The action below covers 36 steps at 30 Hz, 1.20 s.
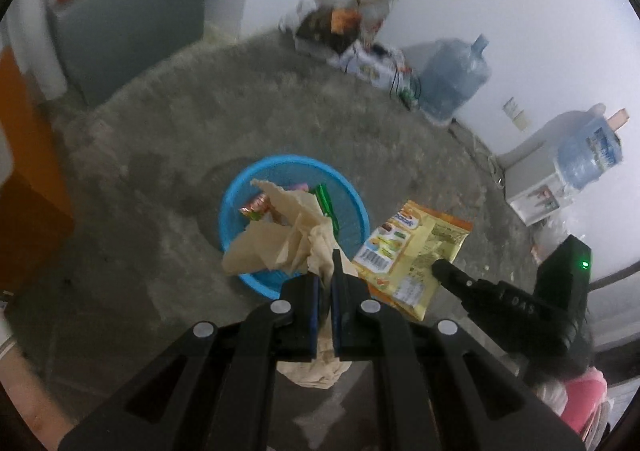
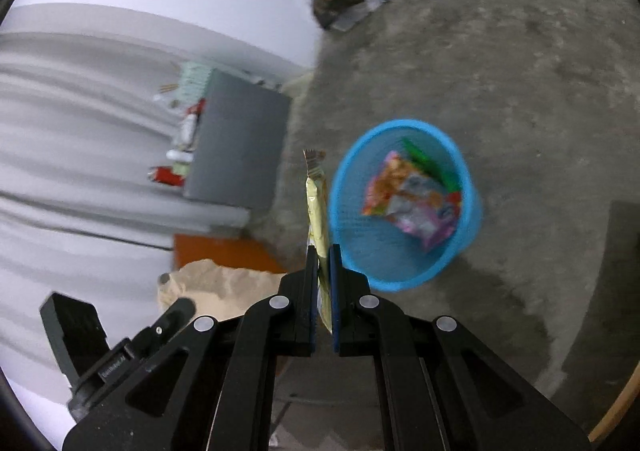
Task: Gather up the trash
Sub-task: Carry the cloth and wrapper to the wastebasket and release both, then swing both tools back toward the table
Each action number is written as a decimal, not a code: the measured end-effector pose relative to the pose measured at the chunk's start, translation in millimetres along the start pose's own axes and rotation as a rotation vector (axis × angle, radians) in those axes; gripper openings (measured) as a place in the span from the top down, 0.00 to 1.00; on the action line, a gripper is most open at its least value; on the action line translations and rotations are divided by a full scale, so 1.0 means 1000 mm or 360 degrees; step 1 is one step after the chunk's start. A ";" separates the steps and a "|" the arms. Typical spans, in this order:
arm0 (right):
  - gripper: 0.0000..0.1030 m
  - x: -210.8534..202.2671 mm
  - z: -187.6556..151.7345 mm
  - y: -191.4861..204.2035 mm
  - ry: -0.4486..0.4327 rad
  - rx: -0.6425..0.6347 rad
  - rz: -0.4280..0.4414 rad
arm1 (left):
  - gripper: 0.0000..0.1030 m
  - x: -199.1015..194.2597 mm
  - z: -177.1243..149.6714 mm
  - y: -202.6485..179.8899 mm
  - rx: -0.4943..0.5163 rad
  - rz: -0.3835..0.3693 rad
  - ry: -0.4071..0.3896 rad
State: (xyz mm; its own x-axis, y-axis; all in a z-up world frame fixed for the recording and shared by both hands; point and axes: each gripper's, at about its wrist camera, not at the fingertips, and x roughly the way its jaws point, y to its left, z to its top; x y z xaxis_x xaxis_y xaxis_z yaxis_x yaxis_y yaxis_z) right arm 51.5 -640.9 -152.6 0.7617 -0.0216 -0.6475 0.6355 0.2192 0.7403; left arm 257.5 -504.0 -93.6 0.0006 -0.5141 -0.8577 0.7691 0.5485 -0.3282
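Both pairs of jaws are clamped on trash. Those of the left gripper [image 1: 326,275] pinch a crumpled sheet of beige paper [image 1: 280,235], which spreads forward and, in the left wrist view, hangs over the near rim of the blue mesh wastebasket [image 1: 356,203]. More of the same paper bulges out below the jaws. The right gripper [image 2: 323,267] has its jaws shut on a yellow snack packet [image 2: 316,207], seen edge-on in its own view, with the crimped top end pointing away from the camera. In the left wrist view the same packet shows its printed face, barcode and orange border, held at its lower edge just right of the wastebasket.

The wastebasket stands on the grey concrete floor [image 1: 160,139]. Inside it lie 1 green wrapper [image 2: 430,165] against the far wall and a pink and orange wrapper [image 2: 412,199] beneath it; the left wrist view also shows a small red and gold wrapper [image 1: 256,207] near the left side.

Along the wall stand 2 blue water jugs [image 1: 456,79], the second on a white dispenser [image 1: 532,187], and a litter of cartons [image 1: 360,55]. A grey cabinet [image 1: 132,39] carries bottles.
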 end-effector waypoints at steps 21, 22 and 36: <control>0.61 0.039 0.017 -0.019 -0.0006 -0.0130 -0.0338 | 0.39 0.030 0.028 -0.003 -0.0112 0.0020 -0.0073; 0.61 0.030 0.015 -0.016 -0.0012 -0.0138 -0.0321 | 0.38 0.015 0.024 -0.003 -0.0107 0.0002 -0.0093; 0.48 -0.055 -0.032 0.057 0.0045 -0.0399 -0.0002 | 0.34 -0.218 -0.131 0.055 -0.0177 0.0132 -0.0531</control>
State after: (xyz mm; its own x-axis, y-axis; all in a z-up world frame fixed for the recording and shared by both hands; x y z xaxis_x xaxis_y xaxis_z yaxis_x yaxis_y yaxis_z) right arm 41.9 -595.8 -80.2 0.7547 0.0045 -0.6561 0.5828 0.4545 0.6736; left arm 216.0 -275.7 23.1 0.2830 -0.6415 -0.7130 0.6834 0.6565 -0.3194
